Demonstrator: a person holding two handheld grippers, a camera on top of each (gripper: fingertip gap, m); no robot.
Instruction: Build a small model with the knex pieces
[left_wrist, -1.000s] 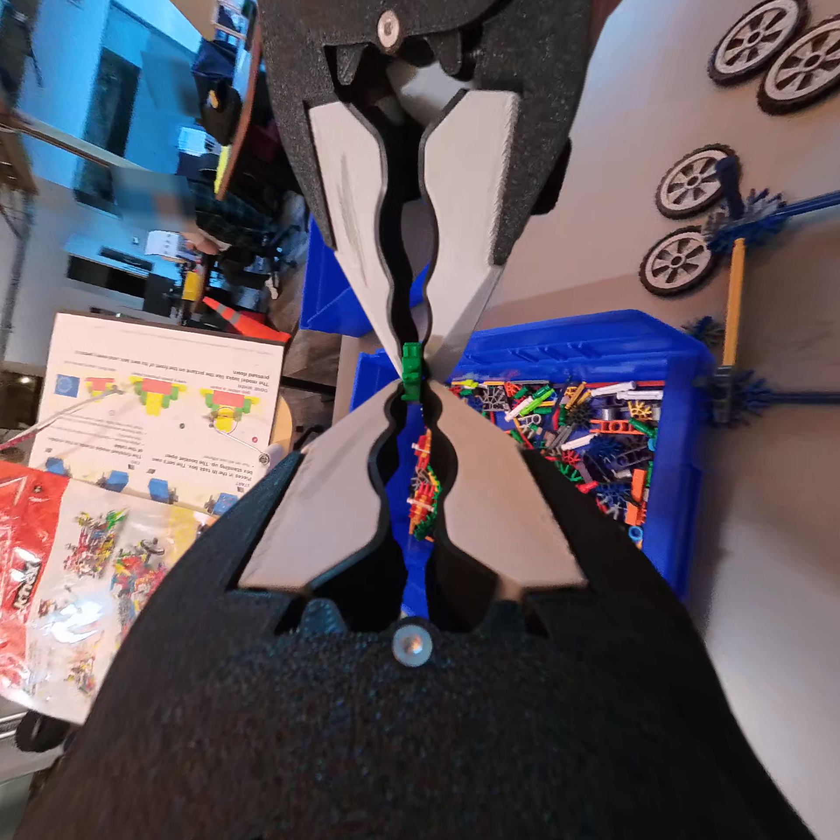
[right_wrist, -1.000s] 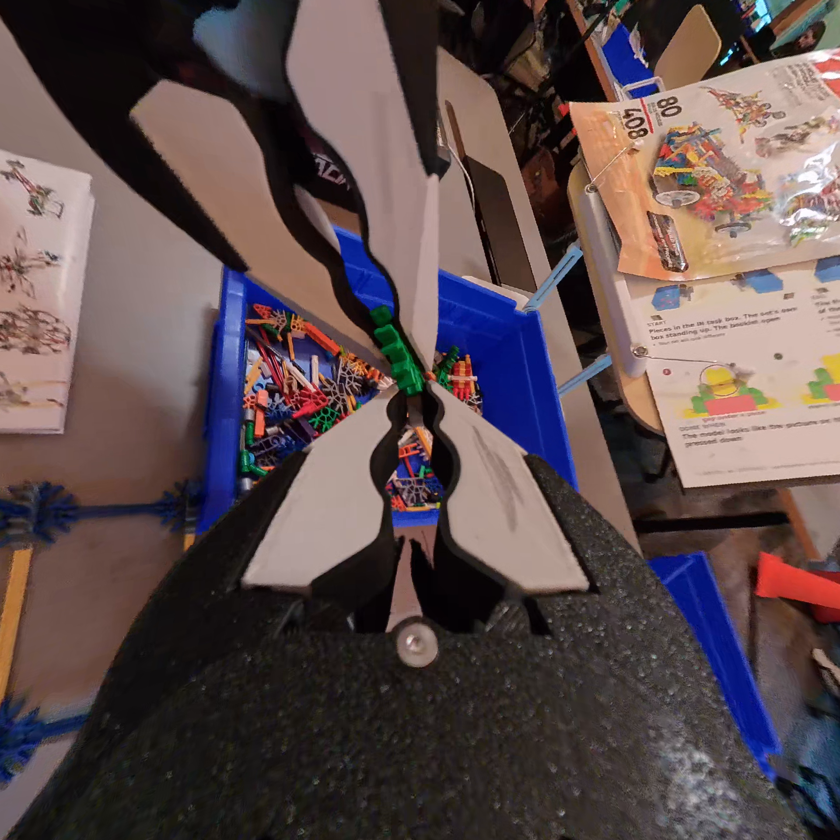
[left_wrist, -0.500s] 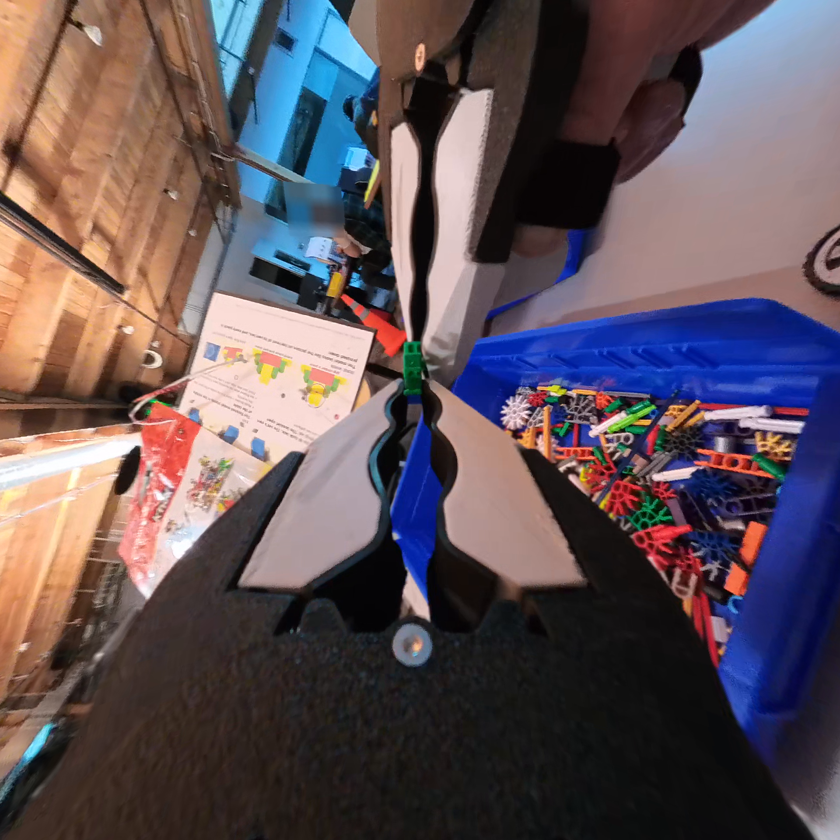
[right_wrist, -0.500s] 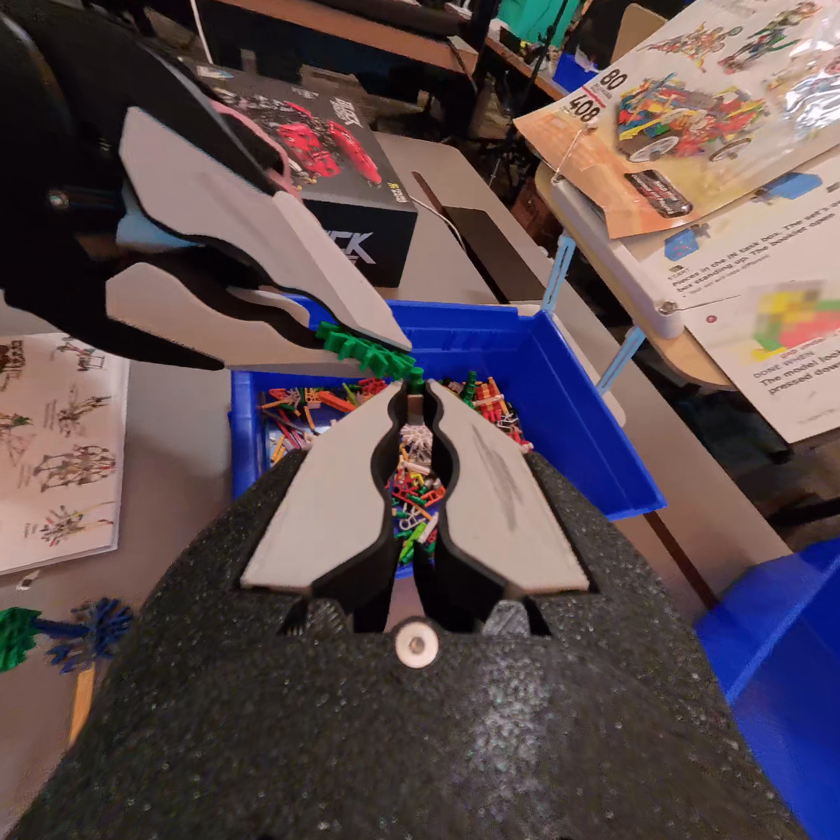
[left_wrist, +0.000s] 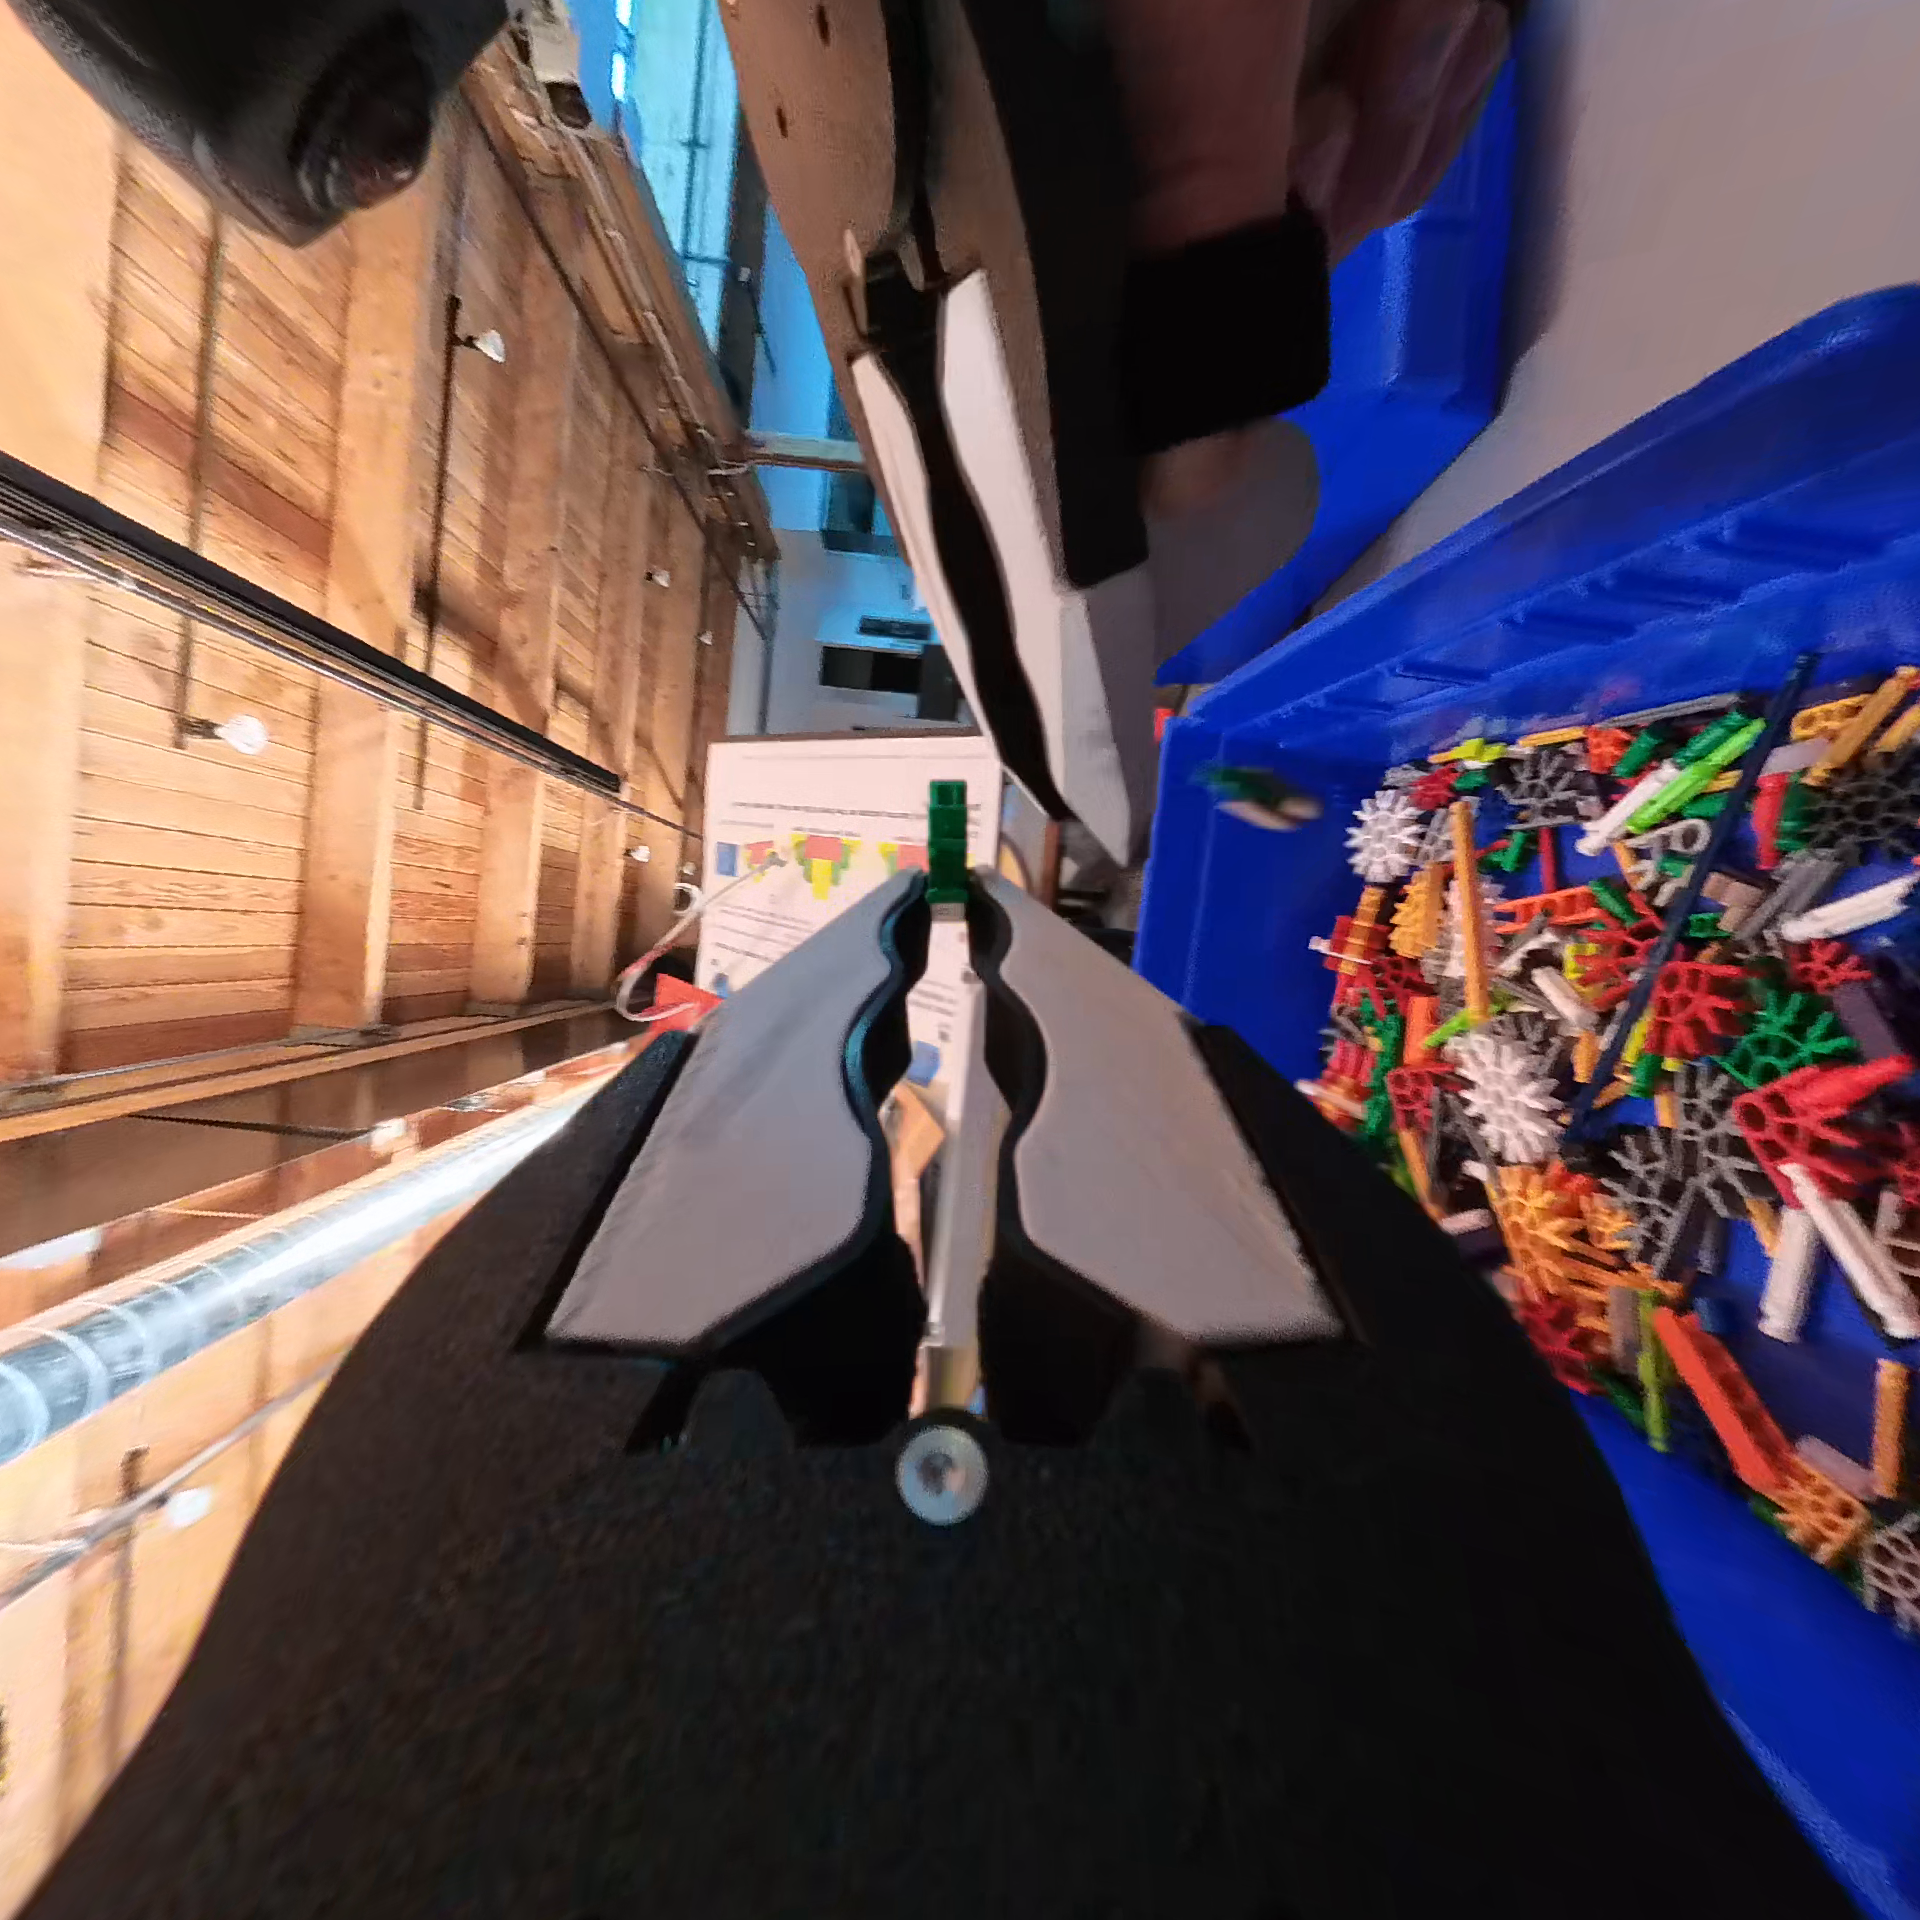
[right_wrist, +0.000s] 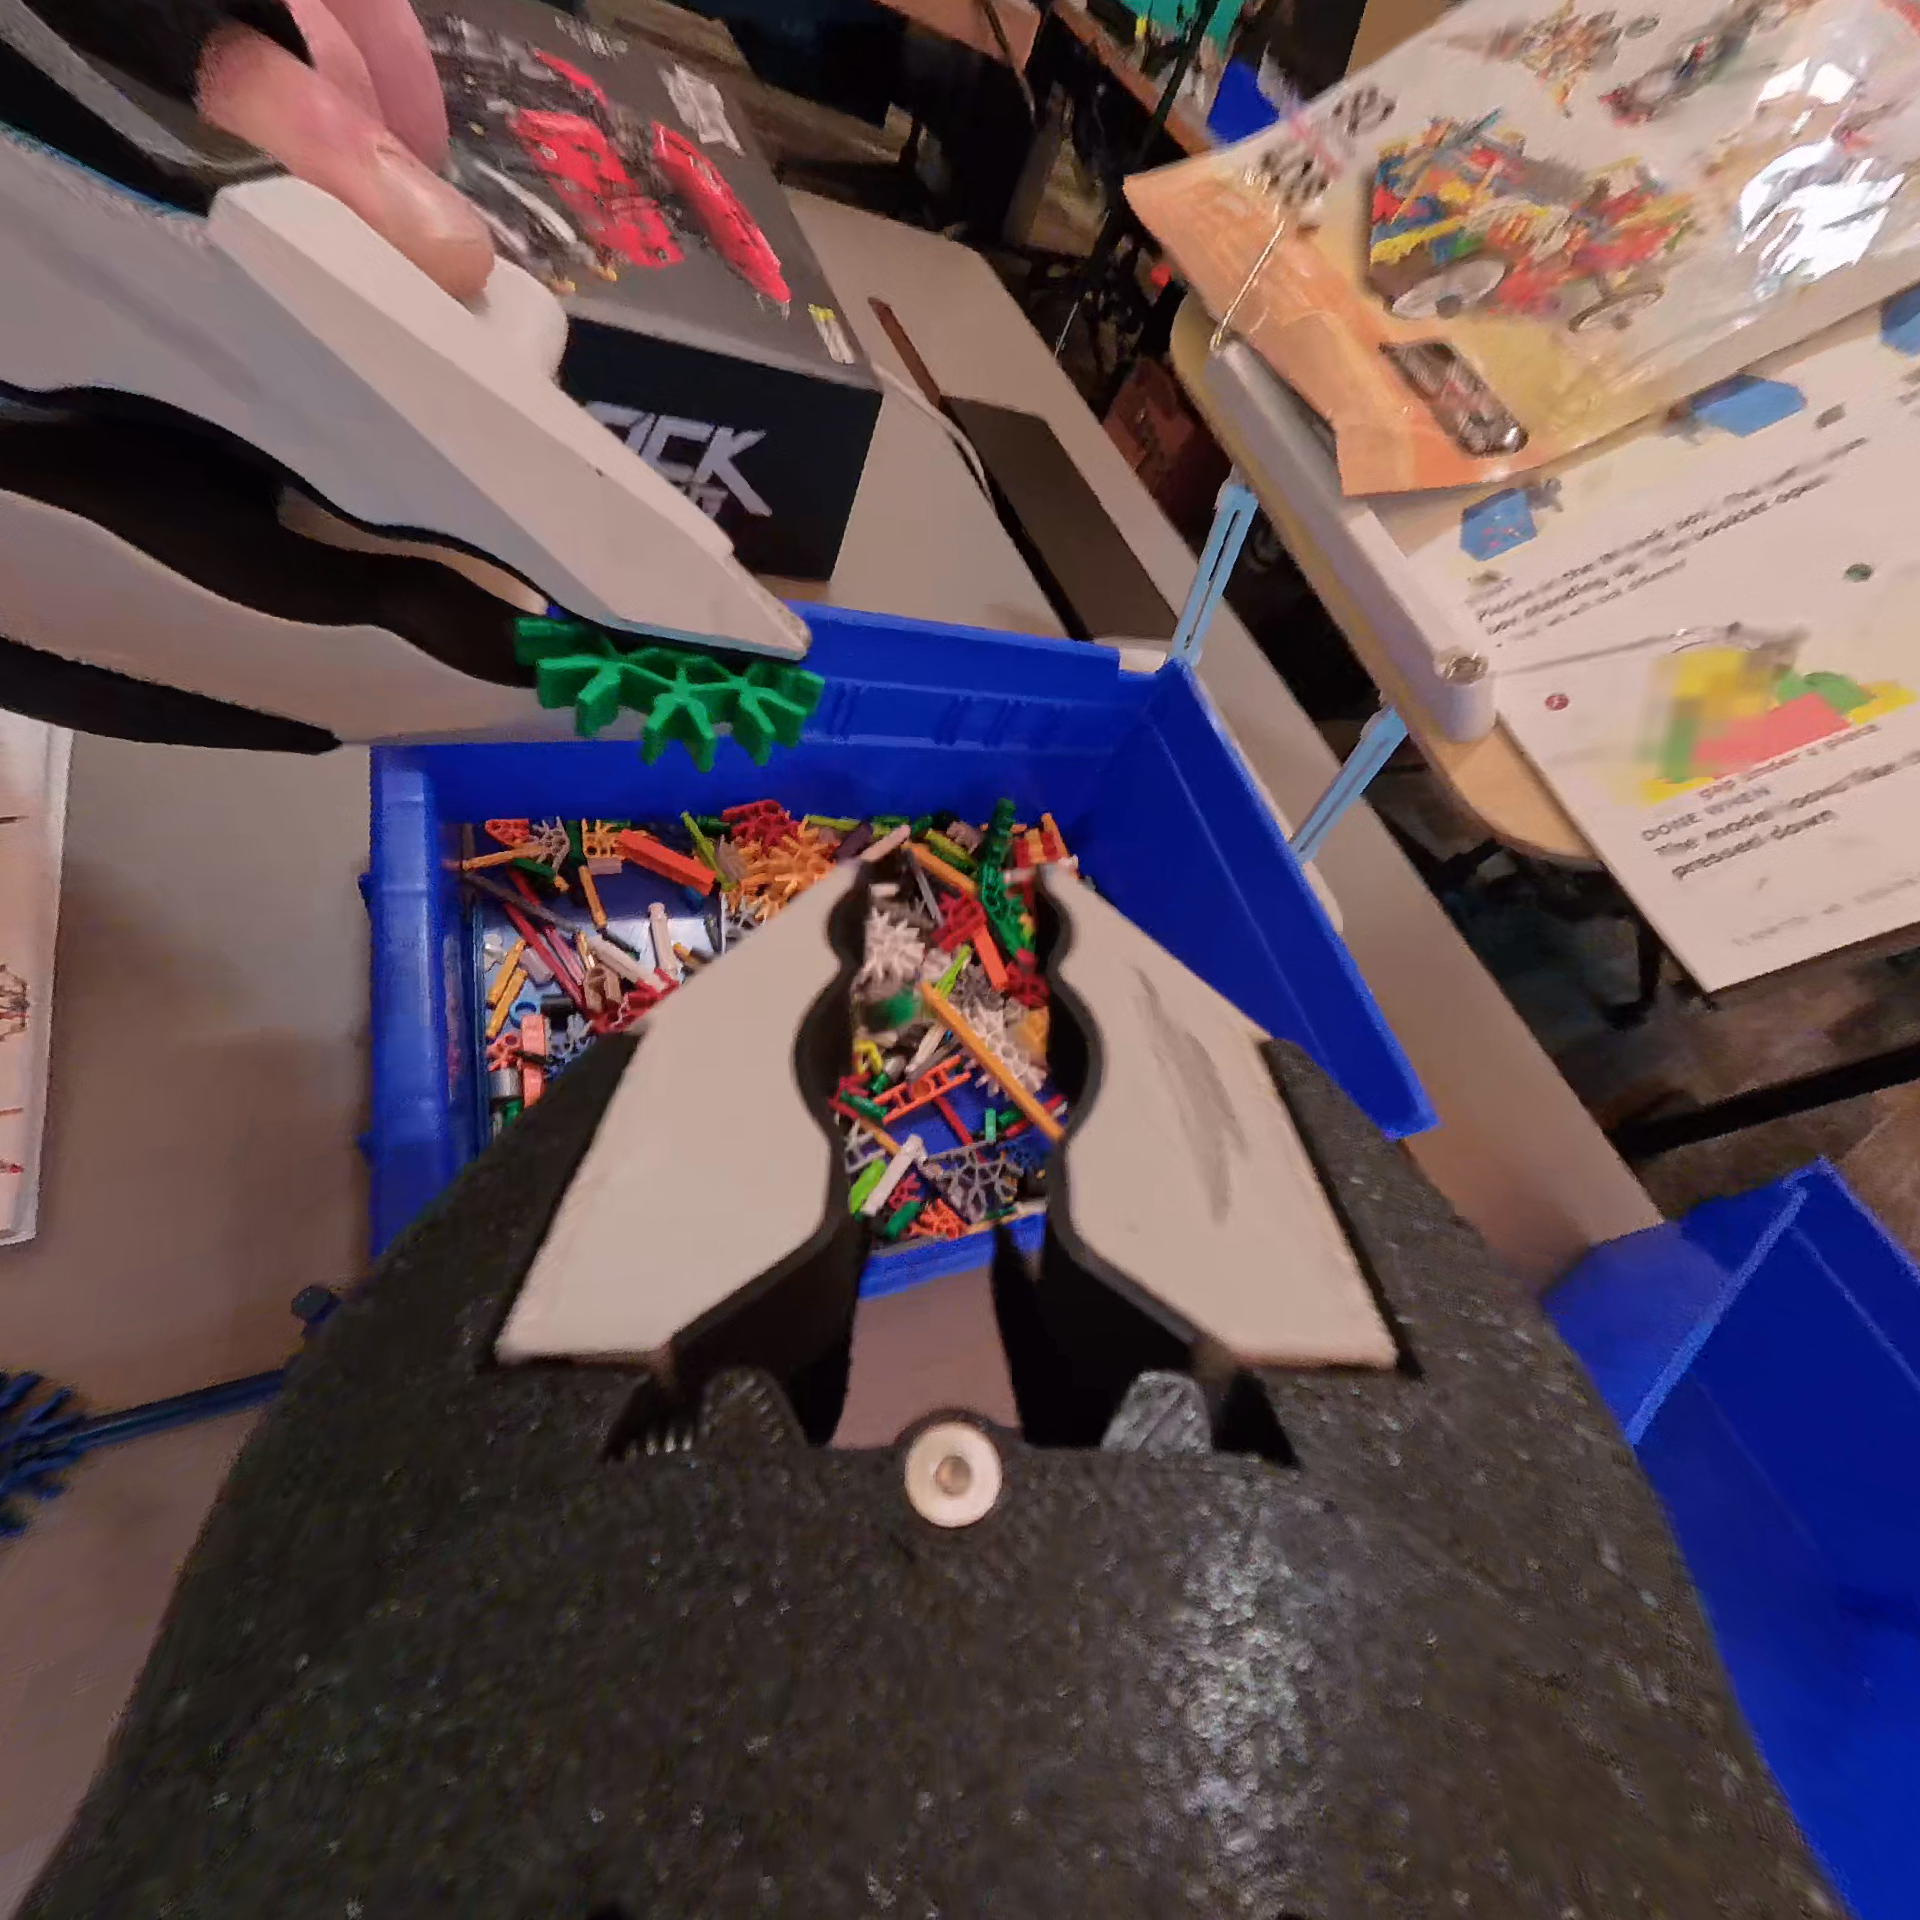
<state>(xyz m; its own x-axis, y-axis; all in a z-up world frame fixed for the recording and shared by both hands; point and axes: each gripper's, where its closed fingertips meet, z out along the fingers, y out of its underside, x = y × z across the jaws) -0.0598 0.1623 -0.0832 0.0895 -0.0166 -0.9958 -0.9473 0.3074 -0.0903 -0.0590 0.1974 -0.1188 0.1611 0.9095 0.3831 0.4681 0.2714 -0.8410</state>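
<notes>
Left gripper (left_wrist: 948, 883) pinching a green toothed connector (right_wrist: 670, 691) above the rim of a blue bin (right_wrist: 1226, 831) of mixed construction pieces (right_wrist: 935, 997) on the bench (right_wrist: 187, 1039); right gripper (right_wrist: 951, 883) spread, empty, over the bin.

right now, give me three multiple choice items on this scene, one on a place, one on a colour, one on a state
1. Where do the loose building pieces lie?
A. in the blue bin
B. on the black box
C. on the floor

2. What colour is the connector held by the left tool?
A. red
B. green
C. yellow

3. How is the right tool?
A. shut on a rod
B. shut, empty
C. open, empty

Answers:
1 A: the pieces fill the blue bin.
2 B: the left tool is shut on the green connector.
3 C: the right tool shows a gap with nothing in it.
</notes>
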